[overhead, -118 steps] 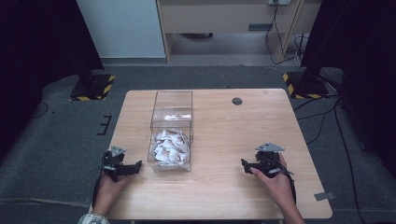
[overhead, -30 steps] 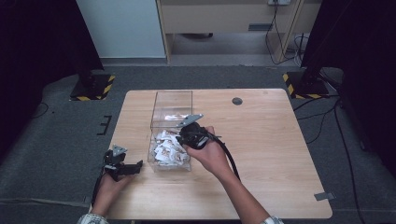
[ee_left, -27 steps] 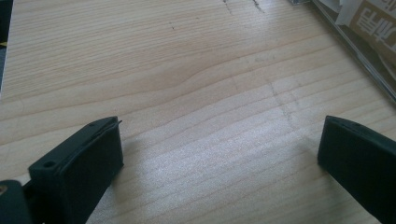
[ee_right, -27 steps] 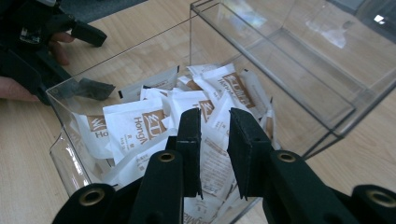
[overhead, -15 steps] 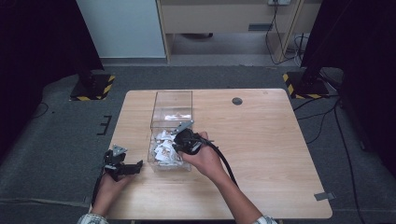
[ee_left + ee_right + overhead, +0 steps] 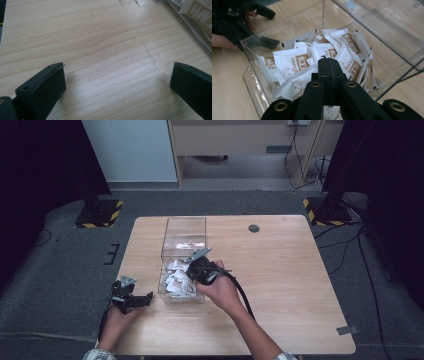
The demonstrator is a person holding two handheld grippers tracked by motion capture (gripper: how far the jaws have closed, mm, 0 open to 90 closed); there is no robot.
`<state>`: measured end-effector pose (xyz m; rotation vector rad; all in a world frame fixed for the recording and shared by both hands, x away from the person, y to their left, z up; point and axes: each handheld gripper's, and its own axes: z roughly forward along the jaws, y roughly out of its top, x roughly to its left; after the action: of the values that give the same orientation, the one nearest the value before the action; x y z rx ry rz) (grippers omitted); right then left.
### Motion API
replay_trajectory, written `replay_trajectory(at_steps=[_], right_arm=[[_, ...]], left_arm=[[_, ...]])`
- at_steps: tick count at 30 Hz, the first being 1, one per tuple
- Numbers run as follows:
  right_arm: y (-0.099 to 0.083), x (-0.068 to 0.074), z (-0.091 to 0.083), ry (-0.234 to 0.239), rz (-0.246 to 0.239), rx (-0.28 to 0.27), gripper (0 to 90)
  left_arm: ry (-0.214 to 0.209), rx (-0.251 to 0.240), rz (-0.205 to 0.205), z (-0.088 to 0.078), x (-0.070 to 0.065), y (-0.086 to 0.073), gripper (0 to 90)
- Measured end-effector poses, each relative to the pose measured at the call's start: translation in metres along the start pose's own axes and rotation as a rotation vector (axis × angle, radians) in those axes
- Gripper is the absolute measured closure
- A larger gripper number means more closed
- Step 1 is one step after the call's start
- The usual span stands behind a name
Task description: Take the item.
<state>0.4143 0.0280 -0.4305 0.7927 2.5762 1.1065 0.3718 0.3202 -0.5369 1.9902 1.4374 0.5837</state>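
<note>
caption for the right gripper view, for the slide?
Right gripper with jaws closed, poised over white sachets piled in a clear box on the wooden table.

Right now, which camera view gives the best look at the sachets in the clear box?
The right gripper view: the sachets lie close up, with their brown printed labels legible, inside the clear box. The high view shows them as a small white heap. The left gripper view catches a bit of brown print at its top right edge.
</note>
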Motion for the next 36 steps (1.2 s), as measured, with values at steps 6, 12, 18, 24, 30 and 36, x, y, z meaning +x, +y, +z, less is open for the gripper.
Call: replay_trajectory(at_steps=[6,12,18,24,30,36], right_arm=[[0.007,-0.002,-0.016,0.003,0.014,-0.047,90.0],[0.014,-0.001,-0.027,0.008,0.013,-0.073,90.0],[0.020,-0.002,-0.037,0.009,0.019,-0.104,90.0],[0.022,-0.005,-0.046,0.000,0.024,-0.119,90.0],[0.021,-0.009,-0.052,0.002,0.032,-0.131,90.0],[0.022,-0.010,-0.058,0.004,0.029,-0.147,90.0]], left_arm=[[0.000,0.000,0.000,0.000,0.000,0.000,0.0],[0.000,0.000,0.000,0.000,0.000,0.000,0.0],[0.000,0.000,0.000,0.000,0.000,0.000,0.0],[0.000,0.000,0.000,0.000,0.000,0.000,0.0],[0.000,0.000,0.000,0.000,0.000,0.000,0.0],[0.000,0.000,0.000,0.000,0.000,0.000,0.0]])
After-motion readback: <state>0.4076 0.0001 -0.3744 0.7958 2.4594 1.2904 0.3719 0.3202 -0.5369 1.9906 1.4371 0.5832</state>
